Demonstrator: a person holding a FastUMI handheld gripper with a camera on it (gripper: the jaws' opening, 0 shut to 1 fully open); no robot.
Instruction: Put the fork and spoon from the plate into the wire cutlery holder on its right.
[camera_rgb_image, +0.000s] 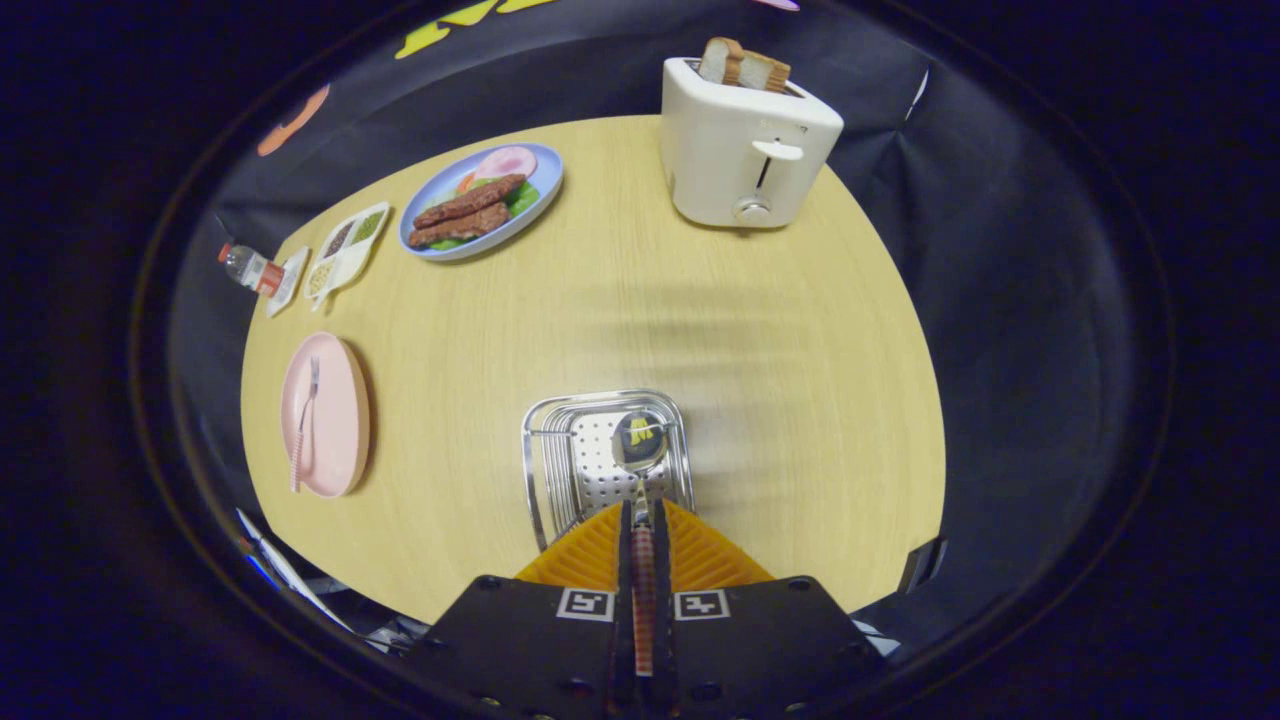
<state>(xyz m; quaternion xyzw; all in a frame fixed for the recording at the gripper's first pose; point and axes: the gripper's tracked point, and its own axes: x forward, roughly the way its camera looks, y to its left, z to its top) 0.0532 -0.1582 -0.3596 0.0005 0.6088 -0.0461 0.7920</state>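
Gripper view — fingers (641, 520) round spoon (640, 445)

A staged breakfast table in a cloth-walled booth: toaster (745, 150), plate of food (482, 200), pink plate (325, 415)

Your hand-held gripper (641, 520) is clamped on the spoon (640, 445), whose bowl hangs over the wire cutlery holder (604, 455); take the holder as your landmark. Its mouth lies open under the spoon. Left of the holder you have bare desk (640, 310) up to the pink plate (325, 415) carrying the fork (305, 425). Beyond the holder, wide bare wood runs to the toaster (745, 150) and the blue plate (482, 200). Right of the holder, the wood lies clear to the edge.
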